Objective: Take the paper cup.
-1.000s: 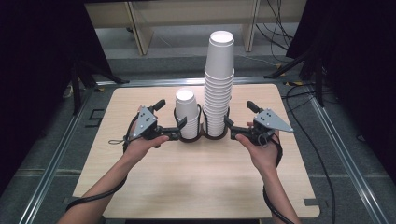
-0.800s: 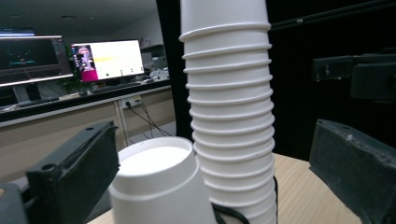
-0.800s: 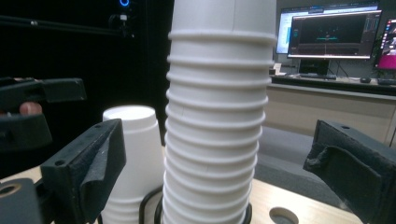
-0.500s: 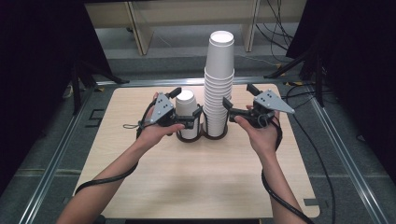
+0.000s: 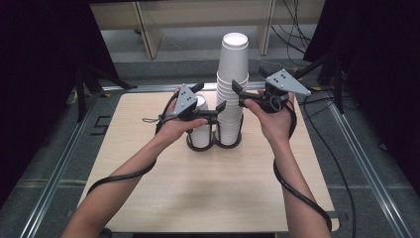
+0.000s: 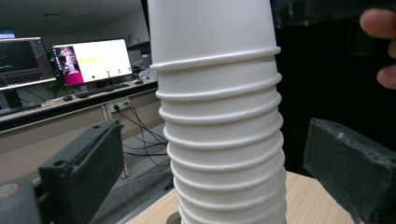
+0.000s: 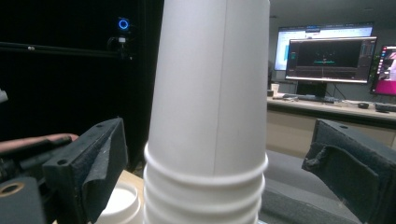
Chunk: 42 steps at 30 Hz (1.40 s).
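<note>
Paper cups, white, nested into a tall stack (image 5: 231,89), stand upright on the desk (image 5: 163,168), between the two hand-held grippers. Base of the stack sits in one ring of a dark double-ring holder (image 5: 214,145); the other ring carries a short cup (image 5: 200,130), just beside the stack on the left hand-held gripper's side.

Left hand-held gripper (image 5: 218,110): held in the person's left hand (image 5: 179,126), jaws spread wide, pointing toward the lower half of the stack. In the left gripper view the stack (image 6: 219,116) rises between the two black jaws with a clear gap on each side; no contact visible. Stacked rims show as ridges down its length.

Right hand-held gripper (image 5: 238,94): held in the person's right hand (image 5: 273,119), jaws likewise apart, aimed at the stack higher up than the left one. In the right gripper view the stack (image 7: 208,107) stands centred between the jaws, the smooth wall of the top cup above several rims; gaps on both sides, not touching. Rim of the short cup (image 7: 119,203) shows low beside the near jaw.

Grey three-cornered plate (image 5: 287,82) tops the right hand-held gripper; a cable (image 5: 297,191) trails from it along the forearm. Monitors (image 7: 329,53) on a far bench show beyond the stack in both gripper views.
</note>
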Each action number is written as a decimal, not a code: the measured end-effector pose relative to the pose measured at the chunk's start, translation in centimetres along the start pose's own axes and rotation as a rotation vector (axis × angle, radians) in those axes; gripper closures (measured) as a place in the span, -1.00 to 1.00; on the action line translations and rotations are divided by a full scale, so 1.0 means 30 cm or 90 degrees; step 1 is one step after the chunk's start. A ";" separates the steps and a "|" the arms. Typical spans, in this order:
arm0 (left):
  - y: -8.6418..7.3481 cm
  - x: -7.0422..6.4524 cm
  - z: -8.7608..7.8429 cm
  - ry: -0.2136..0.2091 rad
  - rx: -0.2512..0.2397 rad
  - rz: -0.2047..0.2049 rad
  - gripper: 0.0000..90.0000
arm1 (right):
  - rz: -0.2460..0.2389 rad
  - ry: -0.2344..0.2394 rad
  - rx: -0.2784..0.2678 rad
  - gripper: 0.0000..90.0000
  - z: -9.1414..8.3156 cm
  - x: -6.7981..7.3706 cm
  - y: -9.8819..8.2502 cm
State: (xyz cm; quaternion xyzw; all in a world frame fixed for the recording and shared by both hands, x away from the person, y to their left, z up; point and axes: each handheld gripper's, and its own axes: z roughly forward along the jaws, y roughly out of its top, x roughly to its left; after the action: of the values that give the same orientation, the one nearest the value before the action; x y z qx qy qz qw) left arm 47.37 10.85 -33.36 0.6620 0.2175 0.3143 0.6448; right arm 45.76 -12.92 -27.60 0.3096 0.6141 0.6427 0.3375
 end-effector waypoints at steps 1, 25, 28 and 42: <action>0.004 -0.001 0.009 -0.003 0.000 -0.002 -0.88 | 0.000 0.000 0.001 -0.88 0.010 0.000 0.009; 0.060 -0.008 0.105 -0.014 -0.001 -0.044 -0.85 | -0.001 0.017 0.014 -0.84 0.141 -0.018 0.106; 0.061 -0.009 0.110 -0.013 -0.002 -0.044 -0.84 | 0.003 0.020 0.016 -0.82 0.154 -0.020 0.119; 0.062 -0.009 0.117 -0.009 0.002 -0.045 -0.79 | 0.002 0.025 0.024 -0.66 0.183 -0.015 0.124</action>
State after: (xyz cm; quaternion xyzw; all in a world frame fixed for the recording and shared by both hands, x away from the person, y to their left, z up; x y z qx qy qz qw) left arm 49.42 8.01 -31.46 0.6571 0.2366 0.2861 0.6560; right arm 50.29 -10.17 -23.58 0.3044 0.6321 0.6374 0.3187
